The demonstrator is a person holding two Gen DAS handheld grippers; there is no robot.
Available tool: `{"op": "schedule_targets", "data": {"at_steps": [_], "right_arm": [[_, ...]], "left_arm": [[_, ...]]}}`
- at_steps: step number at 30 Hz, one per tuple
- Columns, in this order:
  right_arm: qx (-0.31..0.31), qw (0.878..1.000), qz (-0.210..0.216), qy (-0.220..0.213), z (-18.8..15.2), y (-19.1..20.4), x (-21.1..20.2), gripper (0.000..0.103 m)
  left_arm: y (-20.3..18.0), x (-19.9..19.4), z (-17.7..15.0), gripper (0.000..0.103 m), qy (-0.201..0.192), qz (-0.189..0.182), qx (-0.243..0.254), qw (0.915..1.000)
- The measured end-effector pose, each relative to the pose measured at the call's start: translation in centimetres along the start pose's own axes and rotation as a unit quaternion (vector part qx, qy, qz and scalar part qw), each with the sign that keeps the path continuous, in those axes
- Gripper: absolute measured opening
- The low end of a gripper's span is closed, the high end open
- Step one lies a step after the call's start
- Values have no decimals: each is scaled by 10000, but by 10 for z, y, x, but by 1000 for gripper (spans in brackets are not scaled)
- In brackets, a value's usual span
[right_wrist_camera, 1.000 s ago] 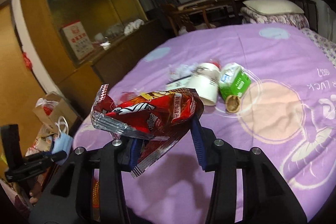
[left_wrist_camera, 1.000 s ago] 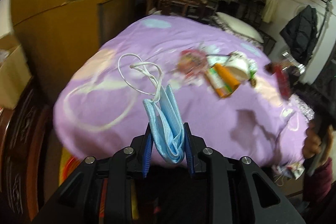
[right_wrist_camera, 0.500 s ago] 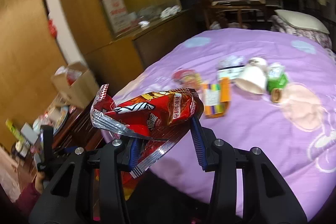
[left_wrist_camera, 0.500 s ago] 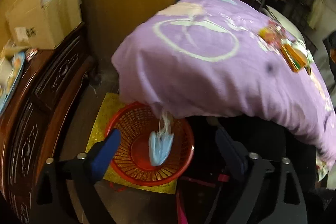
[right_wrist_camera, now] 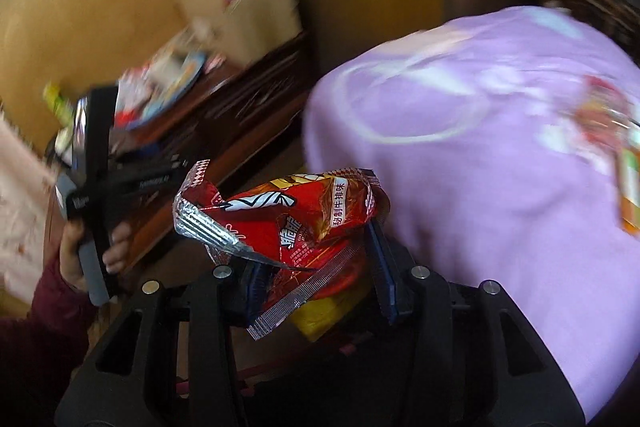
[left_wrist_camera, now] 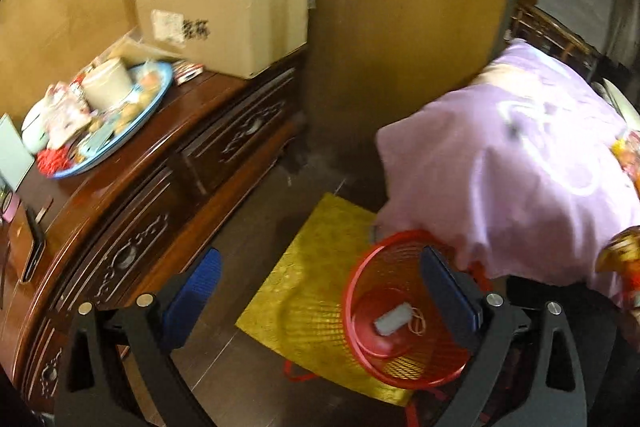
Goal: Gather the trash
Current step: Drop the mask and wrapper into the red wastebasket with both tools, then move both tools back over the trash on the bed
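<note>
The red mesh basket [left_wrist_camera: 362, 267] stands on a yellow mat [left_wrist_camera: 312, 259] at the foot of the purple-covered bed [left_wrist_camera: 520, 167]. A folded blue mask [left_wrist_camera: 392, 319] with its white loops lies in the basket's bottom. My left gripper [left_wrist_camera: 320, 267] hovers above the basket's left side, jaws opening wide with nothing between them. In the right wrist view my right gripper [right_wrist_camera: 316, 267] holds a crumpled red snack wrapper [right_wrist_camera: 288, 215] between its blue pads while its jaws are opening. Red and yellow show just beneath the wrapper.
A dark carved wooden dresser [left_wrist_camera: 160, 187] runs along the left, bearing a cardboard box [left_wrist_camera: 224, 15] and a blue tray [left_wrist_camera: 120, 143] of clutter. More wrappers [right_wrist_camera: 600, 115] lie on the bed's far right. A hand [right_wrist_camera: 116, 247] in a maroon sleeve grips the other tool.
My left gripper opened and let go of the mask, which fell into the basket. Both grippers swung from the bed top down toward the floor, the right still carrying the wrapper.
</note>
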State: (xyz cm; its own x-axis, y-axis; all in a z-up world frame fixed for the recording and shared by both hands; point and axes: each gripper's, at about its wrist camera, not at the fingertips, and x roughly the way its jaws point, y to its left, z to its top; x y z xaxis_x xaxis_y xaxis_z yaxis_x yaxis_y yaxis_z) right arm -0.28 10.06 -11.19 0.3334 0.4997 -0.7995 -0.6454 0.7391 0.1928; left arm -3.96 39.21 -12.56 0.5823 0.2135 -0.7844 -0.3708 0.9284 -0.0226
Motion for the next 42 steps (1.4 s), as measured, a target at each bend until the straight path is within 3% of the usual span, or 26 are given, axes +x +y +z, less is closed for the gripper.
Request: {"op": "schedule_targets", "data": {"at_steps": [3, 5, 8, 15, 26, 32, 38, 42], "right_arm": [[-169, 9995, -123, 241, 13, 11, 38, 67], [-209, 9989, -290, 316, 17, 14, 54, 68], [-214, 9993, -130, 272, 20, 17, 53, 77], [-230, 9990, -342, -167, 21, 8, 24, 79], [812, 9850, -1168, -977, -8, -73, -61, 82], [1553, 9604, -1756, -1503, -49, -142, -124, 86], [2274, 9209, -2619, -1778, -98, -212, -165, 89], [2609, 8942, -3174, -1778, -121, -255, -179, 89]], "left_arm": [[9, 8, -2, 97, 97, 17, -78, 9999], [10, 12, -4, 97, 178, 36, -79, 9998], [9, 19, -8, 97, 262, 37, -71, 9996], [-4, 22, -10, 97, 322, -109, 18, 9994], [-80, -26, -4, 97, -71, -586, 740, 9955], [-157, -54, -7, 97, -248, -917, 1480, 9844], [-250, -63, -6, 97, -312, -1374, 2119, 9671], [-307, -58, 6, 97, -339, -1695, 2293, 9579]]}}
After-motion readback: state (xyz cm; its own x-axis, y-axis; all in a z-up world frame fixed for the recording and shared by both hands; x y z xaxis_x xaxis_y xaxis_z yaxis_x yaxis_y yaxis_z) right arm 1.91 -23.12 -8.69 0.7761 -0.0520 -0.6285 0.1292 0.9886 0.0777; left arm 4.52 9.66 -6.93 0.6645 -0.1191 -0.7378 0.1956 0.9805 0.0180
